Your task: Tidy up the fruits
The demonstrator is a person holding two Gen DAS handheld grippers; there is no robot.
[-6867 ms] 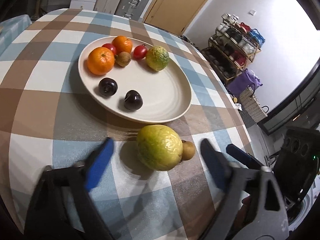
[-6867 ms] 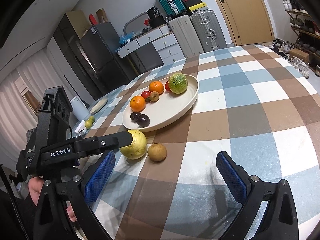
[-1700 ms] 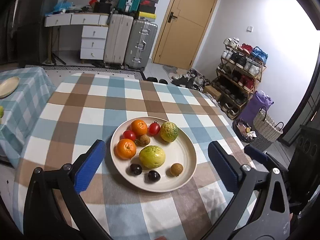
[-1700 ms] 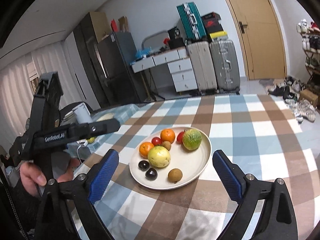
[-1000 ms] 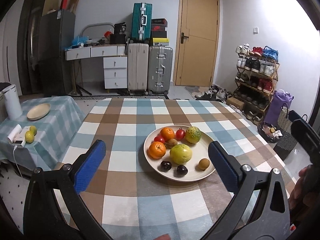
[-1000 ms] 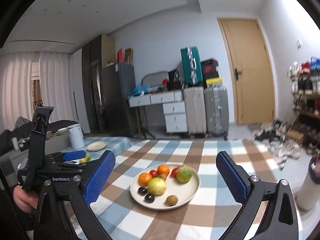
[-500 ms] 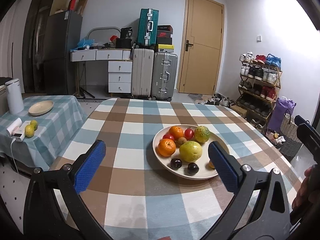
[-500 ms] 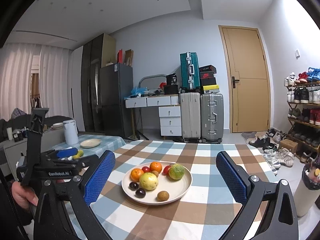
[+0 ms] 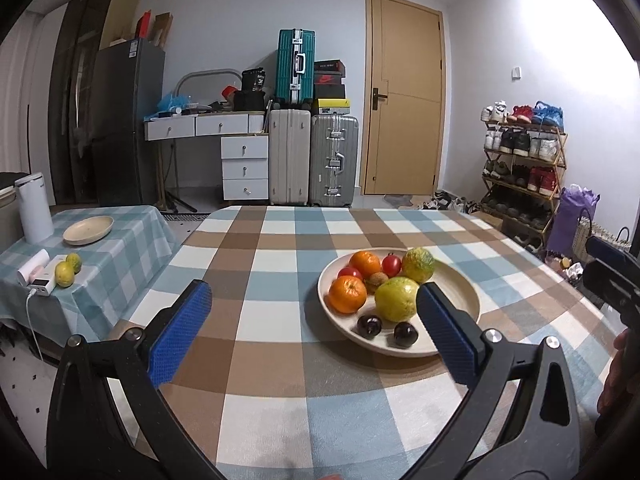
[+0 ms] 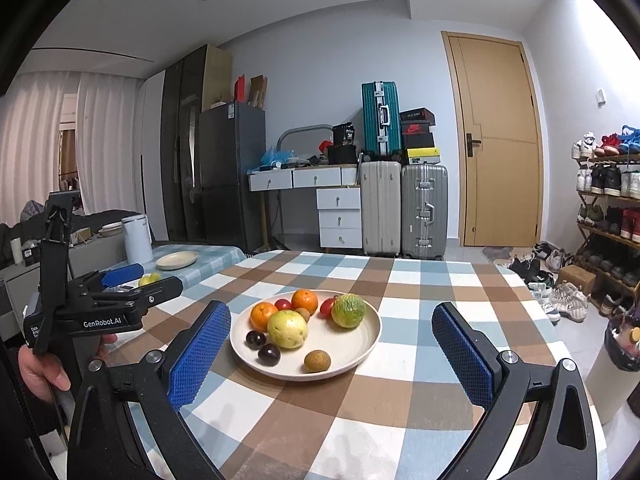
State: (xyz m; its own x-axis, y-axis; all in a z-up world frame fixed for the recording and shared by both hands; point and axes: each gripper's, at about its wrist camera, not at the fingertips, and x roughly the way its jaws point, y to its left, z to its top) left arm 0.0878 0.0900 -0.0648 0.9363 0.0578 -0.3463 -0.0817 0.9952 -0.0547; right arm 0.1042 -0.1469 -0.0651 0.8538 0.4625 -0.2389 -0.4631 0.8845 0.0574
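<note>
A cream plate [image 10: 360,344] on the checked table holds two oranges [image 10: 263,315], a yellow-green guava [image 10: 287,329], a green-orange fruit [image 10: 349,310], red tomatoes, two dark plums [image 10: 268,354] and a small brown fruit [image 10: 317,361]. The plate also shows in the left wrist view [image 9: 460,300]. My left gripper [image 9: 312,336] is open and empty, held back from the plate. My right gripper [image 10: 332,356] is open and empty, also held back above the table's near side.
A low side table [image 9: 100,256] at the left carries a small plate, a white kettle and two green-yellow fruits [image 9: 66,272]. Suitcases, drawers and a fridge stand at the back wall. A shoe rack [image 9: 520,176] stands at the right.
Both grippers have pulled back and lowered a little from the plate, so the view is more level. Earlier the guava and small brown fruit lay on the table; now they are on the plate.
</note>
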